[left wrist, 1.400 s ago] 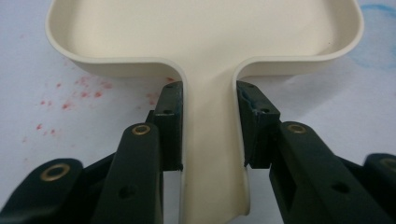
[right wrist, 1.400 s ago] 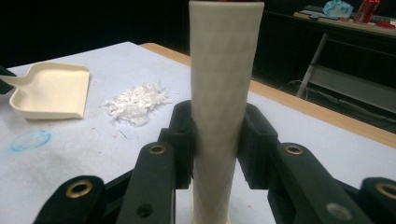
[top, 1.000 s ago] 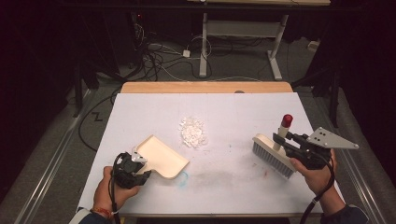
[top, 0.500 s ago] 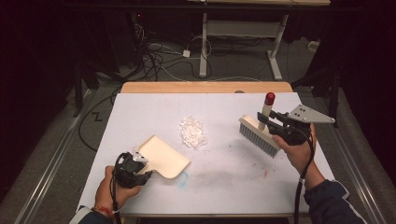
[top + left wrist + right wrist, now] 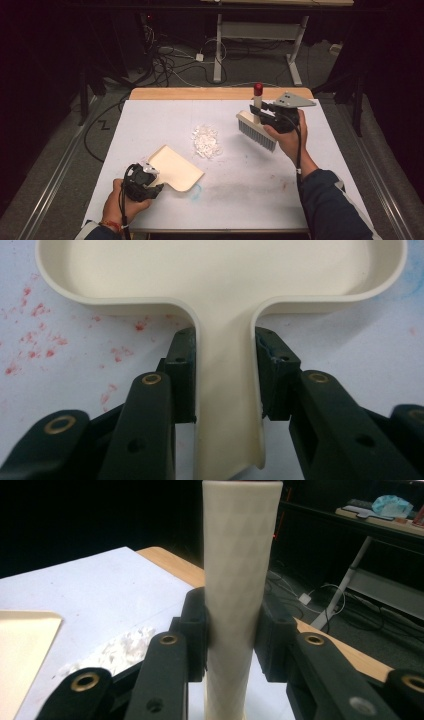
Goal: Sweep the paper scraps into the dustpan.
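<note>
Both jaws were clamped: my left gripper (image 5: 225,385) pinched the flat cream plastic dustpan (image 5: 175,169) by its handle, my right gripper (image 5: 232,630) the cream-handled, red-capped brush (image 5: 256,131). White crumpled scraps (image 5: 206,141) lay between them on the white table (image 5: 250,190). I held the brush raised, bristles down; the pan lay empty.

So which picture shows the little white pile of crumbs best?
The high view: the whole pile of white crumbs lies in the open on the table, between the dustpan and the brush. The right gripper view catches just part of it, low and blurry behind the gripper. The left gripper view looks at the dustpan instead.
</note>
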Available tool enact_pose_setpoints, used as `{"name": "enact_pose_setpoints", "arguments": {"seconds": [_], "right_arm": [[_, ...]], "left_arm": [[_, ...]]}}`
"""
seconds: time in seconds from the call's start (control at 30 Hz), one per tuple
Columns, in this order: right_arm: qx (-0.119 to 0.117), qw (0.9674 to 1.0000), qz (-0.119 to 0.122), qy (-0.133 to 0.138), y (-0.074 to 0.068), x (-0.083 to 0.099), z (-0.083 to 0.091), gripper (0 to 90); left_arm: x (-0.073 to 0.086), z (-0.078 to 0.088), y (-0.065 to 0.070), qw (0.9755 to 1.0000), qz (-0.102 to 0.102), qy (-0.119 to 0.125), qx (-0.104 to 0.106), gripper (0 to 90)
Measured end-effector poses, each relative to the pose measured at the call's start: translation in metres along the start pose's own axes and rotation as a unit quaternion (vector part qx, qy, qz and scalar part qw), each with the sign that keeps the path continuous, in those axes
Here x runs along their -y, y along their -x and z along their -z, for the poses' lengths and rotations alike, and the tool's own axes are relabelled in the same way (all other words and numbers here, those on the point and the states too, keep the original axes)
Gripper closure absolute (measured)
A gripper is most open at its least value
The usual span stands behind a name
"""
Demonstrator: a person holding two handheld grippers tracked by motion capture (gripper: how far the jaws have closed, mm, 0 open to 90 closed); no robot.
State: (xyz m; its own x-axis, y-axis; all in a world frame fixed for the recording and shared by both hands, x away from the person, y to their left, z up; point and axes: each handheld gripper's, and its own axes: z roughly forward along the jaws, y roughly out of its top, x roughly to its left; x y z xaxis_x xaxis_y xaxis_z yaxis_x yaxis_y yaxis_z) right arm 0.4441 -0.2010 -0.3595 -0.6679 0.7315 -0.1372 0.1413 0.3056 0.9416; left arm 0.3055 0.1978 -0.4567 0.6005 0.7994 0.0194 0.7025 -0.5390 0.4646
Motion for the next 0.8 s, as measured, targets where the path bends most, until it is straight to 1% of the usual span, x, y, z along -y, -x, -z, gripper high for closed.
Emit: {"name": "enact_pose_setpoints", "arguments": {"seconds": [0.07, 0.1, 0.13, 0.2, 0.27, 0.3, 0.37, 0.4, 0.43, 0.47, 0.5, 0.53, 0.57, 0.6, 0.67, 0.7, 0.73, 0.77, 0.8], "right_arm": [[0.006, 1.0000, 0.005, -0.004, -0.003, -0.005, -0.014, 70.3], [0.006, 1.0000, 0.005, -0.004, -0.003, -0.005, -0.014, 70.3], [0.012, 0.9999, -0.002, 0.000, -0.004, -0.009, -0.029, 70.3], [0.012, 0.9999, -0.008, 0.001, -0.004, -0.014, -0.044, 70.3], [0.011, 0.9999, -0.010, 0.002, -0.005, -0.020, -0.060, 70.3], [0.009, 0.9999, -0.009, 0.004, -0.006, -0.022, -0.068, 70.3], [0.015, 0.9999, -0.006, 0.006, -0.010, -0.026, -0.083, 70.3], [0.015, 0.9999, -0.006, 0.006, -0.010, -0.026, -0.083, 70.3], [0.018, 0.9998, -0.002, 0.007, -0.013, -0.027, -0.098, 70.3], [0.019, 0.9998, -0.007, 0.008, -0.015, -0.026, -0.105, 70.3], [0.016, 0.9998, -0.003, 0.012, -0.017, -0.025, -0.112, 70.3], [0.023, 0.9996, -0.003, 0.014, -0.020, -0.024, -0.117, 70.3], [0.040, 0.9987, -0.002, 0.032, -0.024, -0.021, -0.120, 70.3], [0.050, 0.9975, -0.004, 0.049, -0.027, -0.019, -0.121, 70.4], [0.033, 0.9986, -0.014, 0.039, -0.029, -0.015, -0.131, 70.3], [0.030, 0.9989, -0.016, 0.032, -0.032, -0.012, -0.135, 70.3], [0.030, 0.9990, -0.009, 0.033, -0.035, -0.010, -0.138, 70.3], [0.027, 0.9990, -0.011, 0.035, -0.038, -0.010, -0.138, 70.3], [0.017, 0.9991, -0.016, 0.035, -0.040, -0.010, -0.139, 70.3]], "left_arm": [[-0.001, -0.001, -0.001, 1.0000, -0.002, 0.000, 0.001, 63.5], [-0.001, -0.001, -0.001, 1.0000, -0.002, 0.000, 0.001, 63.5], [-0.001, -0.001, 0.000, 1.0000, -0.002, -0.002, 0.001, 63.5], [-0.001, -0.002, 0.000, 1.0000, -0.003, -0.002, 0.002, 63.5], [-0.002, -0.003, 0.000, 1.0000, -0.008, -0.004, 0.001, 63.5], [-0.002, -0.004, 0.000, 1.0000, -0.006, -0.002, 0.003, 63.5], [-0.003, -0.005, 0.000, 1.0000, -0.007, -0.004, 0.006, 63.4], [-0.003, -0.005, 0.000, 0.9999, -0.010, -0.007, 0.007, 63.4], [-0.004, -0.005, 0.000, 0.9999, -0.012, -0.008, 0.008, 63.5], [-0.004, -0.005, 0.000, 0.9999, -0.012, -0.008, 0.008, 63.5], [-0.004, -0.006, 0.000, 0.9998, -0.013, -0.008, 0.009, 63.5], [-0.003, -0.005, -0.001, 0.9999, -0.012, -0.005, 0.010, 63.5], [-0.003, -0.004, -0.001, 0.9999, -0.011, -0.003, 0.012, 63.4], [-0.002, -0.004, -0.002, 0.9999, -0.009, -0.003, 0.014, 63.4], [-0.002, -0.004, -0.003, 0.9998, -0.013, -0.006, 0.016, 63.4], [-0.002, -0.004, -0.004, 0.9997, -0.015, -0.007, 0.016, 63.4], [-0.002, -0.005, -0.003, 0.9998, -0.013, -0.005, 0.015, 63.5], [-0.002, -0.005, -0.002, 0.9998, -0.014, -0.006, 0.013, 63.4], [-0.002, -0.005, -0.002, 0.9998, -0.014, -0.006, 0.013, 63.4]]}}
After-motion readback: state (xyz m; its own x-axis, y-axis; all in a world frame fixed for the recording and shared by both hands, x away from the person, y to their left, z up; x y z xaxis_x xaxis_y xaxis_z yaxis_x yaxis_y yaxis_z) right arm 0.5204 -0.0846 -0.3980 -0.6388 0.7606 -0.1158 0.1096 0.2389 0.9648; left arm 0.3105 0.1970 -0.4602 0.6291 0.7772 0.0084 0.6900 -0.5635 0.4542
